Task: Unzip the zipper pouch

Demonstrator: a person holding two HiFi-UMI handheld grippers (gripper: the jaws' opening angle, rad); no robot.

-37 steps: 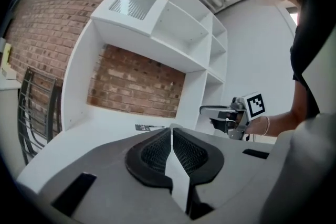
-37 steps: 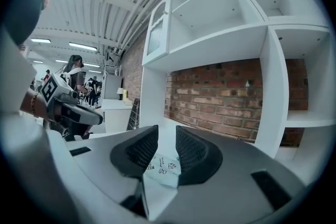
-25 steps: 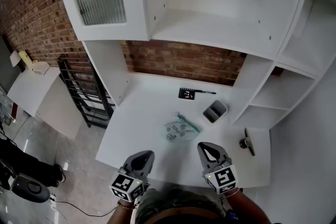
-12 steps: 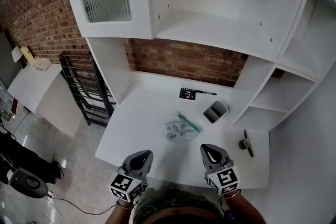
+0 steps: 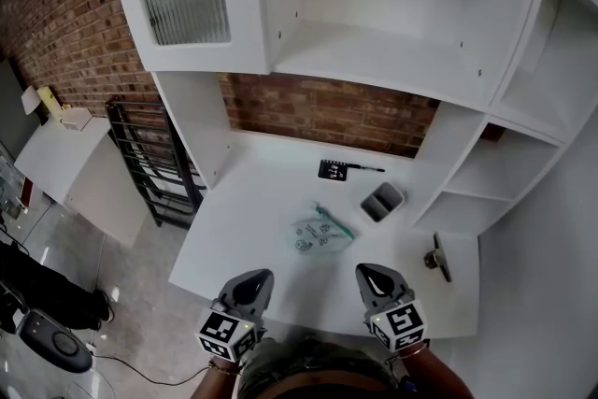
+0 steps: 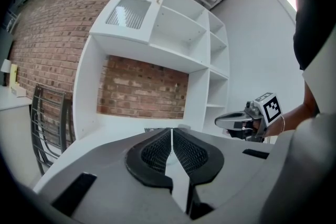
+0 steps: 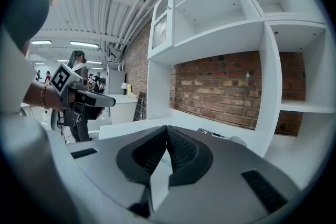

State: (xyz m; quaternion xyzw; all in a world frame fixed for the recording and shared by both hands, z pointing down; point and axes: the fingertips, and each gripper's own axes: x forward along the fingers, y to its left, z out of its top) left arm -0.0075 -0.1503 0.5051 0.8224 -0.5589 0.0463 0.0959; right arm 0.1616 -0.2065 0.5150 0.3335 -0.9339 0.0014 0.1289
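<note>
Pressed together and holding nothing, the fingers of the left gripper and the right gripper, both at bottom centre of the head view, over the near edge of the white desk. Well apart from both, at the middle of the frame: the zipper pouch, flat on the desk, clear with printed marks and a green zip strip along its upper right side; contents too small to tell. Just up and right of it, a small grey bin, open on top, inside too dark to read. Higher up, near the brick wall, a black card.

Left gripper view: fingers closed pad against pad at lower centre, nothing between. Right gripper at the right edge, in a hand.

Right gripper view: fingers shut against each other at lower centre, likewise empty. Left gripper at the left edge.
</note>
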